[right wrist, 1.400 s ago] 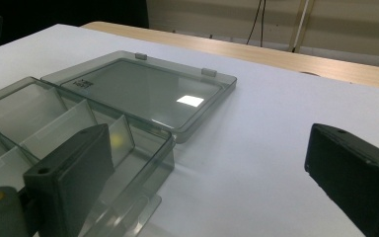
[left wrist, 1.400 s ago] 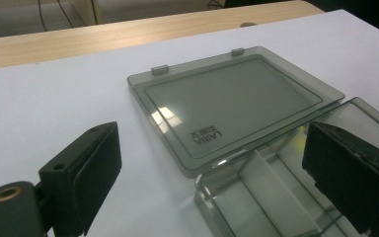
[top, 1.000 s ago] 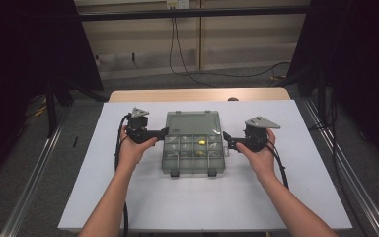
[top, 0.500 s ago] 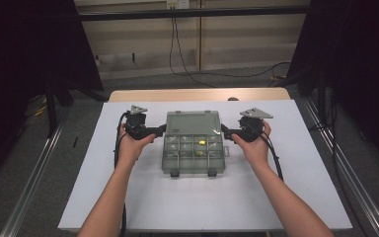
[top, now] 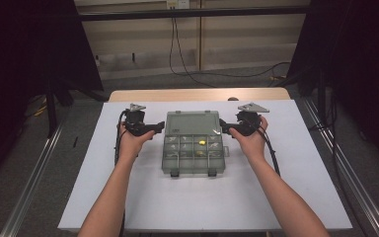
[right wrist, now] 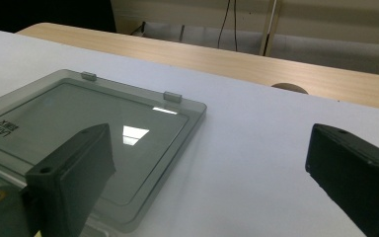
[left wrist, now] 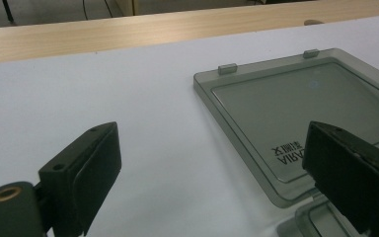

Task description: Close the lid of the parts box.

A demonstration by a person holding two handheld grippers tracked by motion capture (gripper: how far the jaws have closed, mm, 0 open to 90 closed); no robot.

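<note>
A grey plastic box [top: 193, 148] sits in the middle of the high view on the white table [top: 296, 197], its lid [top: 191, 122] thrown back flat toward the top of the frame. The compartments below hold small pieces, one of them yellow [top: 203, 141]; the rest are too small to name.

The left gripper [top: 158, 127] is at the box's left edge and the right gripper [top: 223, 126] at its right edge, both level with the hinge line. Each has its jaws spread wide with nothing between them. In the left gripper view the lid [left wrist: 306, 111] lies at the right of the frame, one jaw over its near corner; in the right gripper view the lid [right wrist: 79, 128] lies at the left, again with one jaw above its corner.

The likely trouble is a poor hold on the lid. It is thin, smooth and flat against the table, so a jaw may fail to get under its edge and skate off. If one side catches before the other, the box could twist or slide, and a jolt might bounce the small pieces out of their compartments. Whether either jaw already touches the plastic is hard to judge from here.
</note>
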